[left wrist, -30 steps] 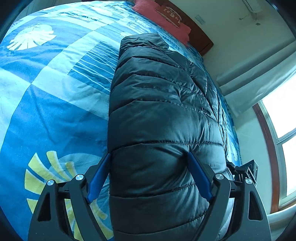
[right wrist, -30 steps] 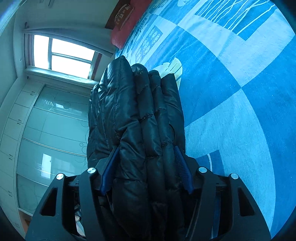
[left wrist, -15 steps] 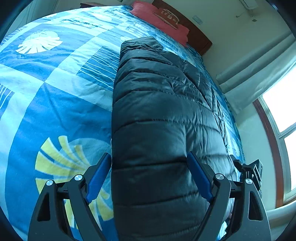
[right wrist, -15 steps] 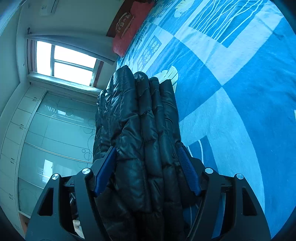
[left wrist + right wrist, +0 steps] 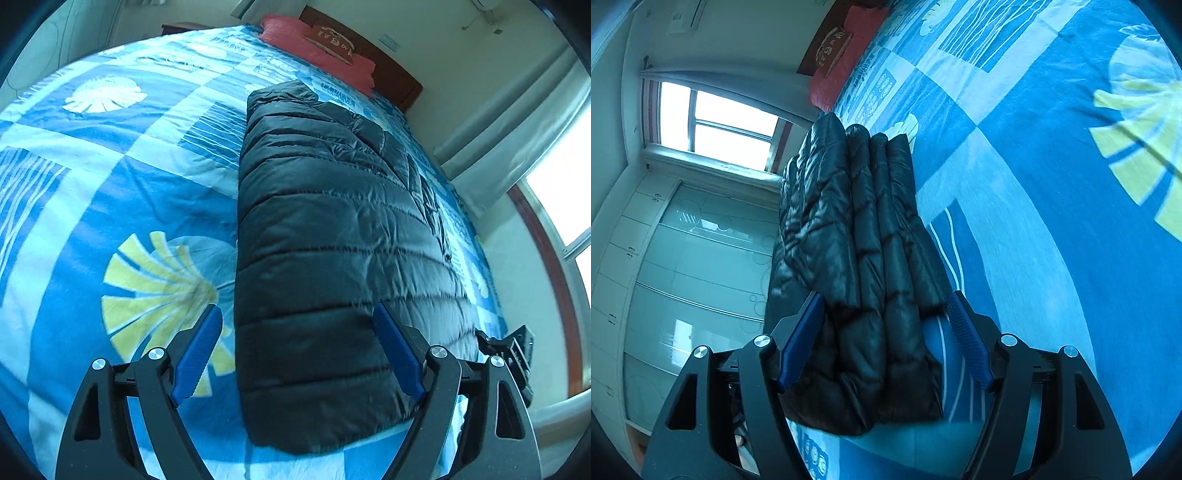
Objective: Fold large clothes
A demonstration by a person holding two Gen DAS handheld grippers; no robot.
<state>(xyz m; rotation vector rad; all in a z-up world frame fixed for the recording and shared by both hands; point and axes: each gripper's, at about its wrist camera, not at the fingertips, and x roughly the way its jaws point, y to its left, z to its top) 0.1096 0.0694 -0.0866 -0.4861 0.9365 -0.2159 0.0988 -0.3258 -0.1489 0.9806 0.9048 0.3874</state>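
Note:
A black quilted puffer jacket (image 5: 332,258) lies folded into a long thick bundle on the blue patterned bedspread (image 5: 110,177). My left gripper (image 5: 295,310) is open and straddles the jacket's near end. Its left pad stands clear over the bedspread and its right pad is at the jacket's edge without squeezing. In the right wrist view the stacked jacket (image 5: 864,240) shows edge-on with its folded layers. My right gripper (image 5: 885,299) is open around that end. A strip of bedspread shows between the jacket and the right pad.
A red pillow (image 5: 317,48) lies against the dark wooden headboard (image 5: 399,81) at the far end of the bed. Curtains (image 5: 517,122) and a bright window (image 5: 713,125) stand beside the bed. A glass-fronted wardrobe (image 5: 694,266) lines the wall.
Both grippers have drawn back along the jacket, so its near end now shows between the fingers. The right jaws have widened off the bundle, which lies settled on the bed.

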